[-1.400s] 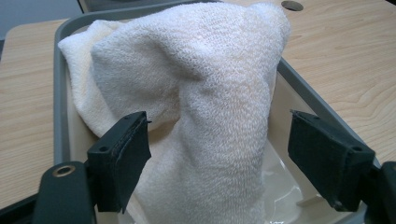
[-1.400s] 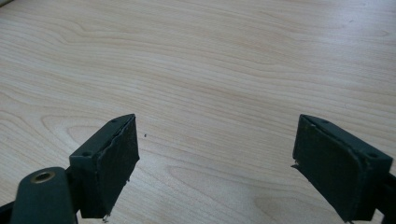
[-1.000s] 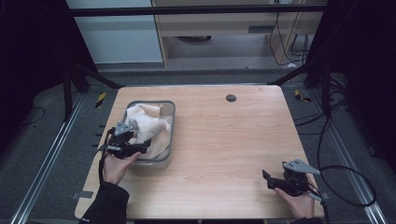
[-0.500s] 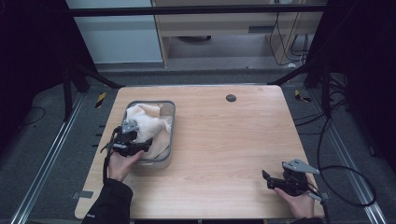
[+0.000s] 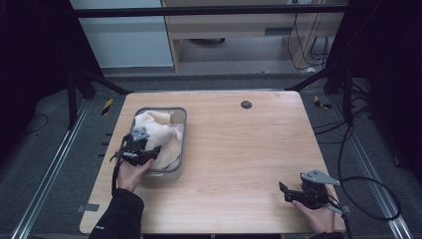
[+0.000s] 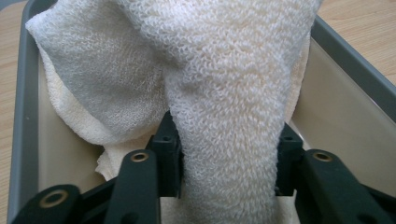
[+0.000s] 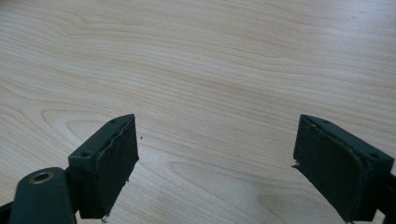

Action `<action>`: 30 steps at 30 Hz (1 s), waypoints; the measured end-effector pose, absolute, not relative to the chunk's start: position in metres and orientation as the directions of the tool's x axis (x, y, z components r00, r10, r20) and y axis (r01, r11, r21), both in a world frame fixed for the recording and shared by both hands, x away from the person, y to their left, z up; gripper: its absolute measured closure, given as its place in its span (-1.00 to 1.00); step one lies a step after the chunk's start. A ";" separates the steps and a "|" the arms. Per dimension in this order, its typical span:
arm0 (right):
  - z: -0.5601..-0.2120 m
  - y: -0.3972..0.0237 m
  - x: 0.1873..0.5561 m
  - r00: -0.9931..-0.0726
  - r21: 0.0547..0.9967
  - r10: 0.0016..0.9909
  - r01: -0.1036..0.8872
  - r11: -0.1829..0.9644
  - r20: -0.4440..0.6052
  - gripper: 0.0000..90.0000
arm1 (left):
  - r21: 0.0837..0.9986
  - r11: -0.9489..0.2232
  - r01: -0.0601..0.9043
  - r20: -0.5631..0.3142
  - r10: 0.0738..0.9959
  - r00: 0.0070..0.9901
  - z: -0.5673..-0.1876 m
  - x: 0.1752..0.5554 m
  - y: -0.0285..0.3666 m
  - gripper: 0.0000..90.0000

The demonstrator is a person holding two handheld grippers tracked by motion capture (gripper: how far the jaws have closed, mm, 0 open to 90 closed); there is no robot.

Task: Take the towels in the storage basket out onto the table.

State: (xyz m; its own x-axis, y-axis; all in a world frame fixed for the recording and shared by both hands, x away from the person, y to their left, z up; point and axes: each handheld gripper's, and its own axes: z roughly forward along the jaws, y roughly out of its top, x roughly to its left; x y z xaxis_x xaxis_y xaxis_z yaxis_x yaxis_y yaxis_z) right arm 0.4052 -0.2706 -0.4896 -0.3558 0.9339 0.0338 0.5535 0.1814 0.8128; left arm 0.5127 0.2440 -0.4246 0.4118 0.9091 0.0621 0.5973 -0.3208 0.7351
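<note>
A cream terry towel (image 5: 160,130) lies bunched in a grey bin (image 5: 183,134) at the table's left side. My left gripper (image 5: 142,149) is over the bin's near end, shut on a thick fold of the towel (image 6: 224,93). In the left gripper view the fold runs up between the two black jaws of the left gripper (image 6: 229,144), and the bin's grey wall (image 6: 350,65) shows to the right. My right gripper (image 5: 287,191) rests near the table's front right corner. Its jaws stand wide apart over bare wood, so the right gripper (image 7: 215,154) is open and holds nothing.
The wooden table (image 5: 239,149) has a small dark round hole (image 5: 246,104) near its far edge. A black cable (image 5: 370,199) trails off the right gripper past the table's right edge. Metal frame rails run along both sides.
The left gripper has shifted slightly over the bin's near end, still holding the towel fold. The right gripper has not moved.
</note>
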 end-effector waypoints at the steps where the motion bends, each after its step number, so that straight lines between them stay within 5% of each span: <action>1: -0.490 -0.270 0.405 -0.355 0.812 0.934 0.555 0.180 0.035 -0.69 | 0.734 -0.324 0.597 0.067 0.909 0.411 -0.424 0.512 0.244 0.29; 30: -0.490 -0.271 0.405 -0.354 0.813 0.935 0.553 0.183 0.030 -0.69 | 0.838 -0.266 0.476 0.055 0.910 0.411 -0.359 0.489 0.249 0.43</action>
